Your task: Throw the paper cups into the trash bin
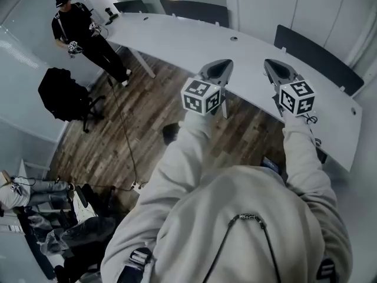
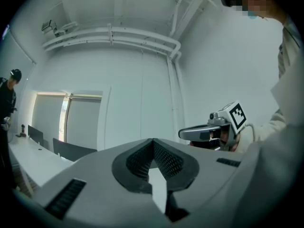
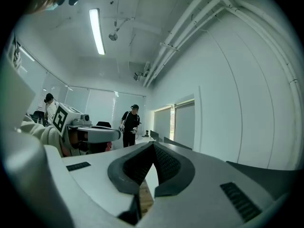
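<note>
A brown wood-plank floor (image 1: 118, 140) is being crossed by a long white curved worktop (image 1: 177, 40), with dark chair backs (image 1: 194, 9) standing along its far edge and a person in black clothing (image 1: 76, 28) standing at its far left end. Two grey two-jaw tools are being held level over the worktop's near edge, the left gripper (image 1: 220, 62) just beside the right gripper (image 1: 272, 62), and both are being pointed across the worktop. In the left gripper view, the ribbed black fingers (image 2: 166, 158) are being pressed tip to tip, clenched on nothing. The right fingers (image 3: 166, 163) are being held likewise.

No paper cups or trash bin are being shown in any view. Which way they lie from the fingers, their long axis, and which hand is nearer therefore cannot be told. Finding them is judged to come first.
</note>
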